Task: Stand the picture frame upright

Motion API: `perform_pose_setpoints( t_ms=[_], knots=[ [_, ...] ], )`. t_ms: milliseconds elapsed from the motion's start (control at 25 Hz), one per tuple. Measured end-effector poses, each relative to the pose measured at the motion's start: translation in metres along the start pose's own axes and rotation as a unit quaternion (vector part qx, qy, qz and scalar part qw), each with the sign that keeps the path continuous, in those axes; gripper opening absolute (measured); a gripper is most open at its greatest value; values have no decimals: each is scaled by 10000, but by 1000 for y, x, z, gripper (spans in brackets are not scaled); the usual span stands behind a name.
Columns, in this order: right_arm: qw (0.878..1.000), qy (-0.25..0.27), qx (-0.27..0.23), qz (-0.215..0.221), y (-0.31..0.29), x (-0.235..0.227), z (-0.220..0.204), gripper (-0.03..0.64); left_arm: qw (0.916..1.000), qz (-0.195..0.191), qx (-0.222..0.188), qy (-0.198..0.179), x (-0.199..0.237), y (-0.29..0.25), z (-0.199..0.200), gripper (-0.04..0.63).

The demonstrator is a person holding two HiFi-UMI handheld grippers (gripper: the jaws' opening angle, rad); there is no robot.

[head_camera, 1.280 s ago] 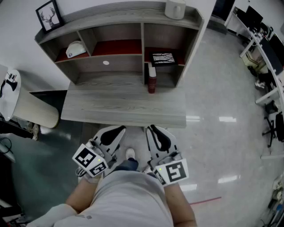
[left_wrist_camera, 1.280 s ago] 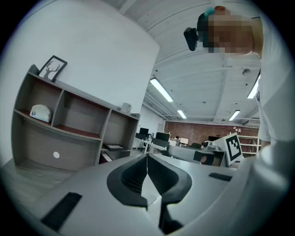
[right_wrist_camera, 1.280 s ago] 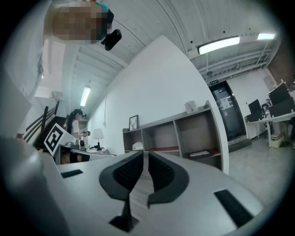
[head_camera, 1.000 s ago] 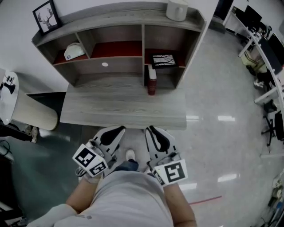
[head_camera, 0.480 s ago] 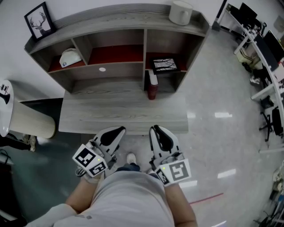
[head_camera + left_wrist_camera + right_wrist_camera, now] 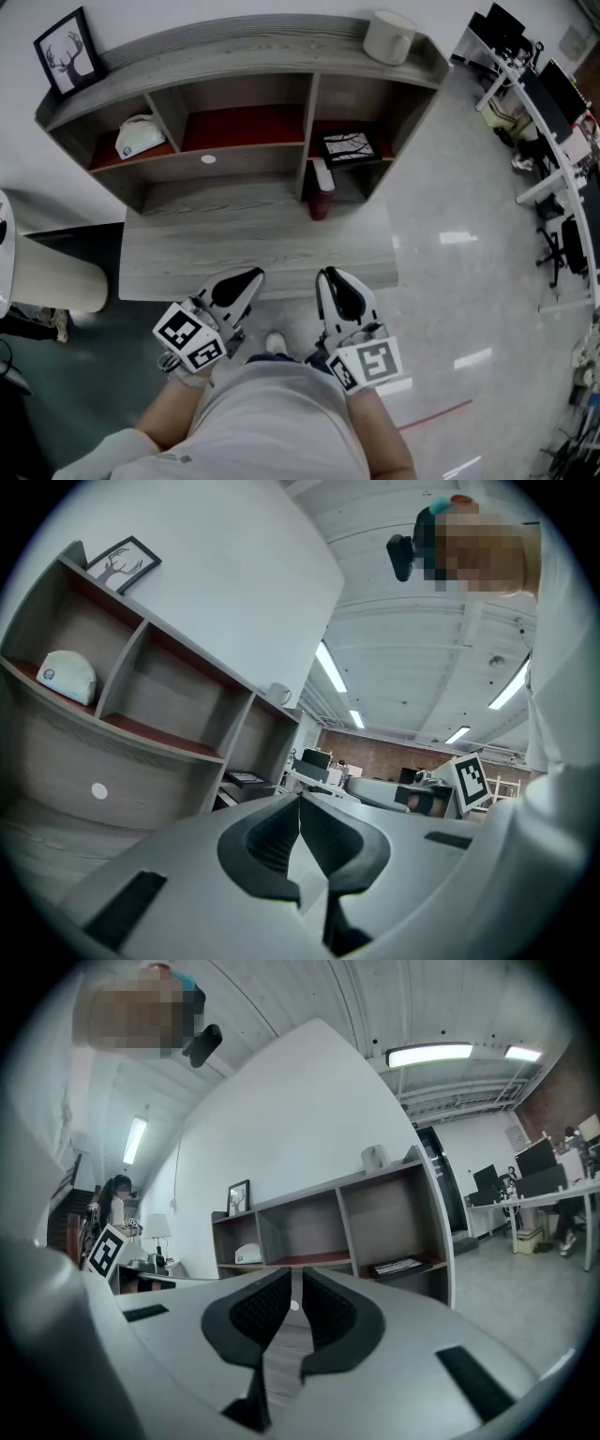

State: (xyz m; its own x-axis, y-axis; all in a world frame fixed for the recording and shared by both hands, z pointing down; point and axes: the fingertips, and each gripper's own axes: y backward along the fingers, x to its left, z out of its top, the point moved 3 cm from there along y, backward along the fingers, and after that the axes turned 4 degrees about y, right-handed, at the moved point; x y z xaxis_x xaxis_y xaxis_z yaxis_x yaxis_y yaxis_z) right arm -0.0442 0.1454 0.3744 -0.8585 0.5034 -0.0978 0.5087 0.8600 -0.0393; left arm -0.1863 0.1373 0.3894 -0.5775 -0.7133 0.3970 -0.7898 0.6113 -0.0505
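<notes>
The picture frame lies flat in the right-hand lower compartment of the grey shelf unit; it shows small in the left gripper view and the right gripper view. Both grippers hover side by side at the desk's front edge, well short of the frame. My left gripper is shut with nothing in it. My right gripper is shut and empty too, with only a thin slit between its pads.
A second frame with a deer print stands upright on the shelf top at the left, a white cup at the right. A white cap sits in the left compartment. A dark red bottle stands below the flat frame. A lamp shade is at the left.
The desk and shelf have slid closer in the head view; both grippers have come forward, their tips now over the desk's front edge. Both stay shut.
</notes>
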Motion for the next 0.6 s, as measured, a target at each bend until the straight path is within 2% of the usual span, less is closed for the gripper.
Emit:
perform_pose_setpoints(
  t_ms=[280, 600],
  knots=[
    [9999, -110, 59, -84, -12, -17, -8, 48, 9999, -2, -56, 118, 12, -10, -1, 16],
    [9995, -254, 95, 191, -34, -61, -10, 48, 9991, 397, 23, 157, 21, -45, -5, 15]
  ],
)
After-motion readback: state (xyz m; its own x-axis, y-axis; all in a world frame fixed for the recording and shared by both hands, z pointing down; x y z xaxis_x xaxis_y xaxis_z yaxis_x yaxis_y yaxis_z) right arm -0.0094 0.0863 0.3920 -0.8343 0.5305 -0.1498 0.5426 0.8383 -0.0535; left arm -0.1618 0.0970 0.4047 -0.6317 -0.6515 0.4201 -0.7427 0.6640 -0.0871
